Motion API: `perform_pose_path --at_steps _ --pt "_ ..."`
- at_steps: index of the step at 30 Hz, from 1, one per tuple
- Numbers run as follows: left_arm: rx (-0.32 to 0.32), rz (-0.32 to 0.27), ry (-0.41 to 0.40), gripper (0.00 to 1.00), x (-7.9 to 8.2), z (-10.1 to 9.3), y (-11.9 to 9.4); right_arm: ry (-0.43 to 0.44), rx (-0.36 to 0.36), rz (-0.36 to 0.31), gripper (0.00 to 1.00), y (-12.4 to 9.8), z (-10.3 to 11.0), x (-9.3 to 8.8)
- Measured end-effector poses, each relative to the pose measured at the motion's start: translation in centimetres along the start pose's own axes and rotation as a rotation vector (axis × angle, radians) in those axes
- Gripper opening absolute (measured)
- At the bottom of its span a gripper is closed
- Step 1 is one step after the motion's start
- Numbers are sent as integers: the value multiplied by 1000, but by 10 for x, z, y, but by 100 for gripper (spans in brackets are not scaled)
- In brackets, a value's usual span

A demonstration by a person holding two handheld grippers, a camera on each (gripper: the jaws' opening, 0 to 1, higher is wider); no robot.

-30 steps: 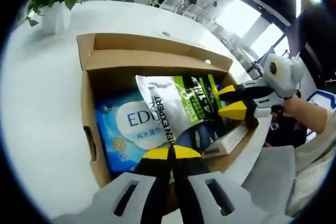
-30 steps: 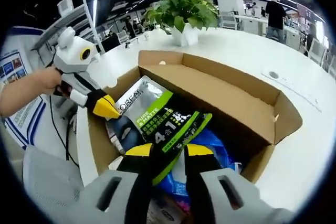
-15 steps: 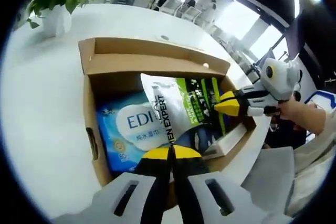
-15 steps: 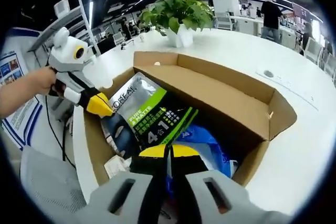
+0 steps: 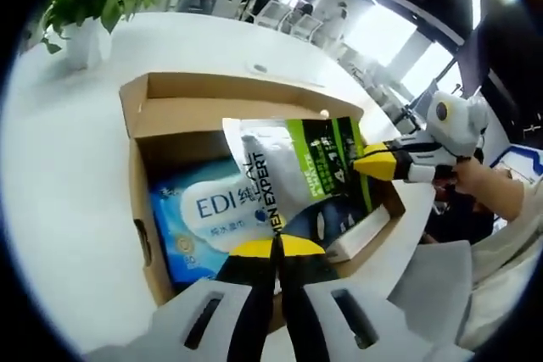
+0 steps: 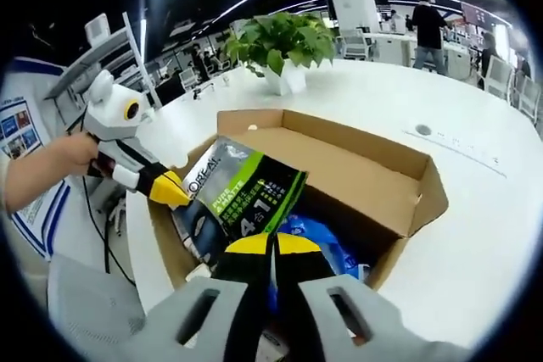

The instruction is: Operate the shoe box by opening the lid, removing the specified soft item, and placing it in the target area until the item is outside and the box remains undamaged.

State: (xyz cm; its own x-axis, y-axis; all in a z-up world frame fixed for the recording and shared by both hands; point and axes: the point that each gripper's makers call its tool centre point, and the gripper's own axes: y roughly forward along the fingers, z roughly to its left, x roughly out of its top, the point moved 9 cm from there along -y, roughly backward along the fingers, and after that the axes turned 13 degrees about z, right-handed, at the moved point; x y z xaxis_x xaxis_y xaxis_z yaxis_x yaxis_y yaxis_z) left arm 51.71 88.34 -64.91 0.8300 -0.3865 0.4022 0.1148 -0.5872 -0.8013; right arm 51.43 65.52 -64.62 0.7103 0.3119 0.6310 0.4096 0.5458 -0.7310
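- Jaws, left gripper view: the left gripper (image 5: pixel 274 247) has its yellow tips pressed together at the bottom of the view, at the near edge of the green and silver pouch (image 5: pixel 293 177); whether they pinch that edge cannot be told.
- Right gripper (image 5: pixel 371 162), same view: it comes in from the right in a person's hand (image 5: pixel 475 181), yellow tips pinched on the pouch's far edge.
- Cardboard box (image 5: pixel 140 114), same view: open, on a white table (image 5: pixel 59 142); the pouch is tilted up out of its top, over a blue wipes pack (image 5: pixel 199 214) and beside a white carton (image 5: pixel 365 228).
- Potted plant (image 5: pixel 89 2), same view: stands on the table beyond the box.
- Jaws, right gripper view: the right gripper (image 6: pixel 273 245) has its tips pressed together on the lower end of the pouch (image 6: pixel 242 201).
- Left gripper (image 6: pixel 176 193), same view: held by a hand (image 6: pixel 64 157) at the left, yellow tip touching the pouch's upper left edge.
- Box (image 6: pixel 356 171), same view: flaps open, pouch raised above the blue pack (image 6: pixel 318 239) inside.
- Plant (image 6: pixel 284 40), same view: on the table (image 6: pixel 475 235) behind the box.
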Motion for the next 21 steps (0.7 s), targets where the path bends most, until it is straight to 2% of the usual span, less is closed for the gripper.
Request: perform_pose_path --at_steps 12,21 --pt "-8 -2 59 0 15 -26 1 36 -16 -31 0 -30 -11 0" --pt "-42 -7 88 0 29 -48 11 75 -45 -44 0 -54 -27 -4"
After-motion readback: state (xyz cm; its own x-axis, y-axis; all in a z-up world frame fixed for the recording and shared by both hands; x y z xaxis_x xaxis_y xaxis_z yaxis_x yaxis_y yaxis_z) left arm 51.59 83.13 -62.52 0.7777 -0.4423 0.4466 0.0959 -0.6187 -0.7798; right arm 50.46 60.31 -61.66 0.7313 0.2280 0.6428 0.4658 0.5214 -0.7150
